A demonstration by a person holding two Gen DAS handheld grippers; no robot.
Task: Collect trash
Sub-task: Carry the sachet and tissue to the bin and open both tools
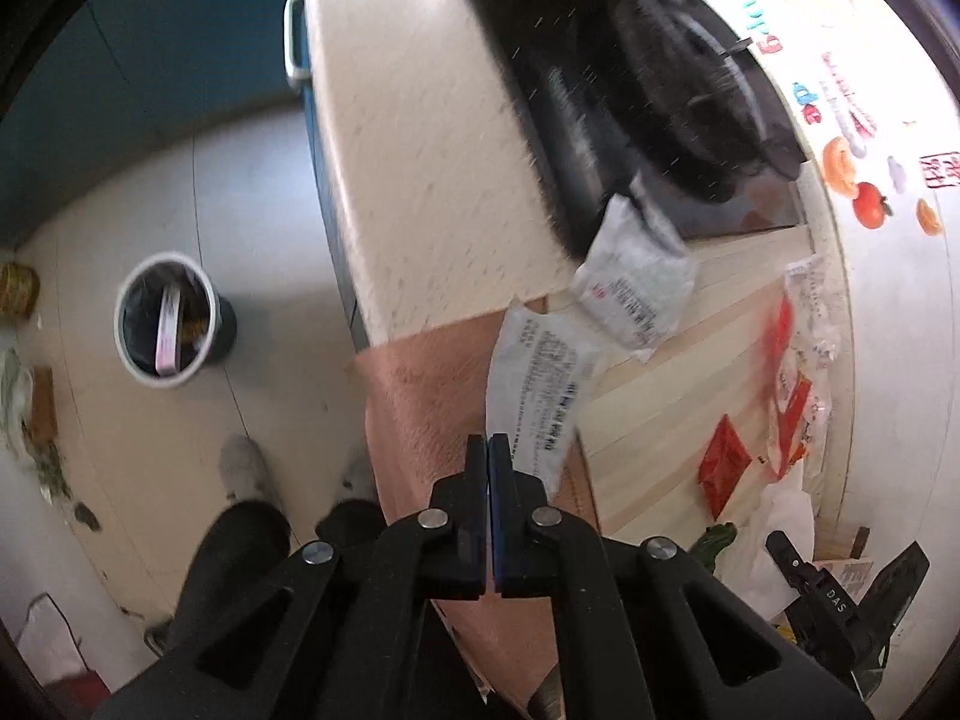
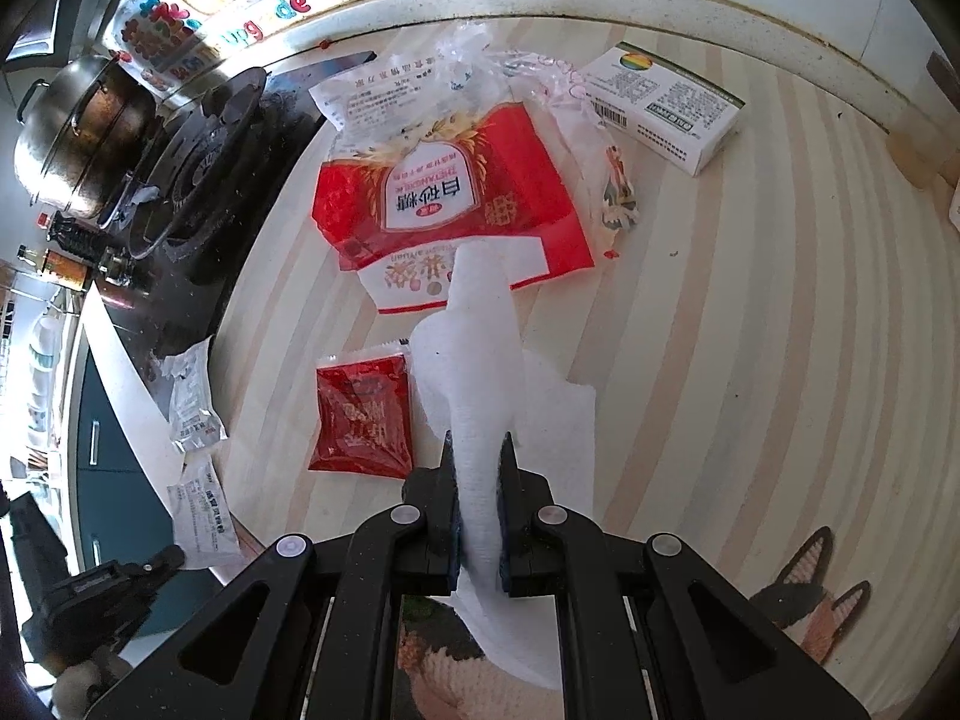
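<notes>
Tissue stands clamped in my right tongs, long axis running up-frame, while my left tongs, apparently pinching a white packet, sit nearer the bin at left-centre.

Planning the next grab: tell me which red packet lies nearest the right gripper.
The small dark-red sachet, just left of the right gripper and beside its tissue. The big red-and-white sugar bag lies farther back.
</notes>
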